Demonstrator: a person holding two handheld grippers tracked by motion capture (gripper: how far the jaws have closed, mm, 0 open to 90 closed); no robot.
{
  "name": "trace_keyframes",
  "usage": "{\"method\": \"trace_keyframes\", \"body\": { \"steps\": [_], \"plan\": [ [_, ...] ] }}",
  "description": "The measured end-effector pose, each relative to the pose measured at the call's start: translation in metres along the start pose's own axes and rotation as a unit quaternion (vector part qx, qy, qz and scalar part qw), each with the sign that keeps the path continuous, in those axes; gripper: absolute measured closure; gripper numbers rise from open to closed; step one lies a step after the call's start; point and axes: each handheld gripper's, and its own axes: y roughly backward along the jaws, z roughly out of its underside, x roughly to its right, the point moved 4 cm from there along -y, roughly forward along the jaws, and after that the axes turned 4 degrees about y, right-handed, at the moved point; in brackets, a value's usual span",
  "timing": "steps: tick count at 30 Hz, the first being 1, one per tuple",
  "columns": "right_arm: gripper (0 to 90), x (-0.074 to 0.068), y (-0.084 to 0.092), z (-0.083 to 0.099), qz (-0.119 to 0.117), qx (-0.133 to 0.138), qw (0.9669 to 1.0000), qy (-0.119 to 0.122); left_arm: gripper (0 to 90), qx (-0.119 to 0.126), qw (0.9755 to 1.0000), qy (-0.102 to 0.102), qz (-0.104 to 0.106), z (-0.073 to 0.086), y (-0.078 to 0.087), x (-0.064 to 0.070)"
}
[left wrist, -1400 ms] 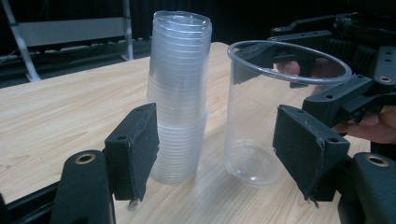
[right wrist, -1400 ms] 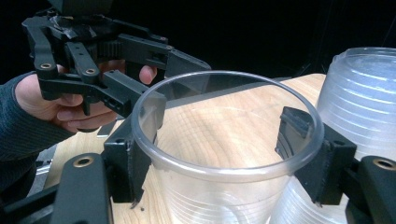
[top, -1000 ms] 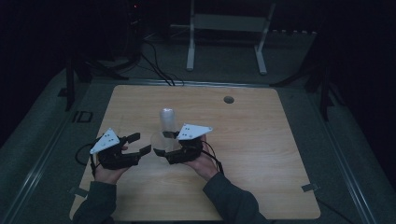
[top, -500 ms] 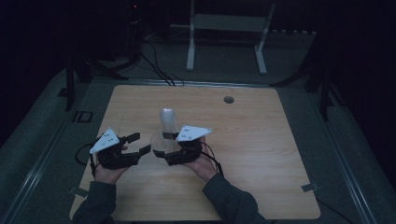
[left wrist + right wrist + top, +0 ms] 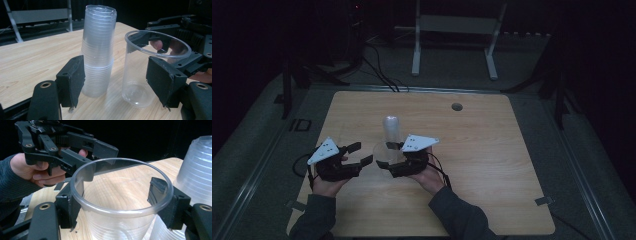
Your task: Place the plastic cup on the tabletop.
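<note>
A single clear plastic cup [image 5: 117,230] stands upright on the wooden table [image 5: 482,150], and my right gripper [image 5: 116,202] is shut on it with one pad against each side. In the high view this cup [image 5: 381,150] sits just in front of a tall stack of clear cups [image 5: 392,130], which stands mouth down. My left gripper [image 5: 361,153] rests to the left of the cup, jaws open and aimed at it. In the left gripper view, the stack [image 5: 98,50] and the single cup [image 5: 147,72] stand just beyond the left gripper [image 5: 116,85], untouched by its pads.
A small round hole [image 5: 457,106] lies near the table's far edge. Beyond the table a white metal frame [image 5: 452,30] and cables [image 5: 382,75] sit on the dark floor. The person's sleeves [image 5: 457,215] come in at the near edge.
</note>
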Motion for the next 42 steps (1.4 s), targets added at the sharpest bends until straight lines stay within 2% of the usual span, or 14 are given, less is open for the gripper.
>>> {"method": "trace_keyframes", "body": {
  "steps": [15,42],
  "plan": [
    [28.7,-0.001,-0.002,0.006,-0.003,-0.004,1.0,-0.003,31.7,0.01,0.9999,0.004,-0.006,-0.002,0.005,-0.002],
    [28.7,-0.001,-0.007,0.019,-0.001,-0.015,0.9998,-0.011,31.7,0.012,0.9999,0.004,-0.006,-0.003,0.006,-0.002]
  ]
}}
